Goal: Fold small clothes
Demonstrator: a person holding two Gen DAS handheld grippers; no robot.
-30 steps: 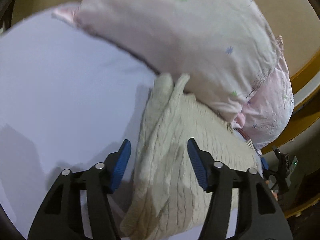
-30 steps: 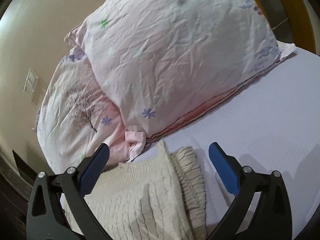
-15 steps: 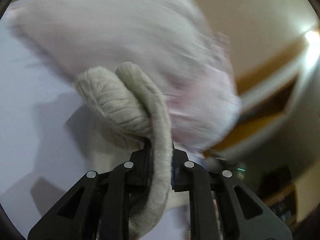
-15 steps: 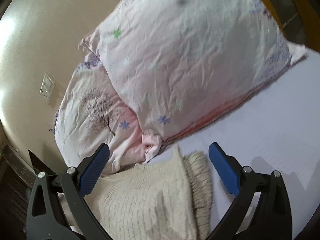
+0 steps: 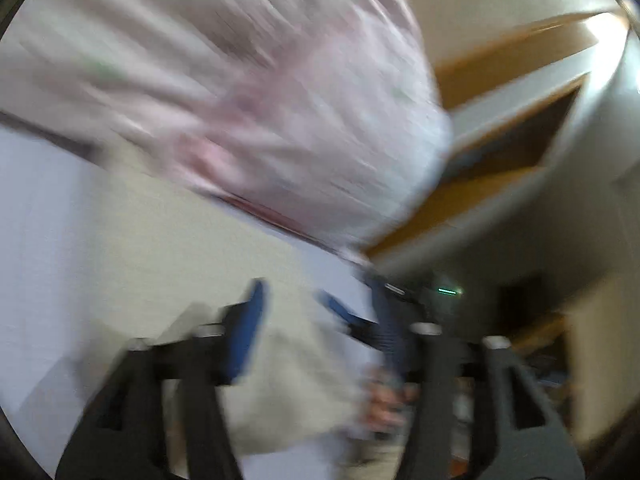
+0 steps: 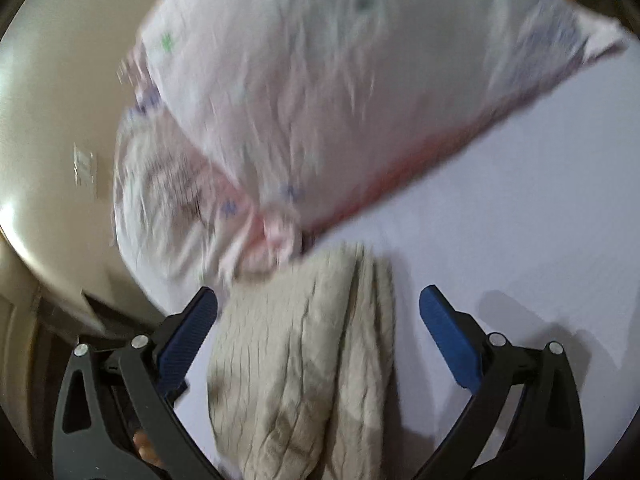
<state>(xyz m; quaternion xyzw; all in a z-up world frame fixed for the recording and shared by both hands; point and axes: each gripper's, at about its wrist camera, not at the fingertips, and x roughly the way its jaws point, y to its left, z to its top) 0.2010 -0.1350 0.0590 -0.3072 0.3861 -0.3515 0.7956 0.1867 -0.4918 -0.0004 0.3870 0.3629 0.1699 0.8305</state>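
Observation:
A cream cable-knit garment [image 6: 304,356] lies folded on the pale lilac bed sheet [image 6: 520,216], its far end touching the pink pillows. My right gripper [image 6: 318,312] is open, its blue pads either side of the garment, just above it. In the blurred left wrist view the garment [image 5: 200,256] spreads below my left gripper [image 5: 294,304], which is open with nothing between its pads.
Two pink floral pillows [image 6: 340,92] are stacked at the head of the bed, also in the left wrist view [image 5: 260,92]. A wooden headboard or shelf [image 5: 512,120] and a dark room area lie to the right. A beige wall [image 6: 56,92] stands at the left.
My left gripper, shut on a fold of the garment half a second ago, has opened and let it go while swinging fast. The garment now lies folded narrower.

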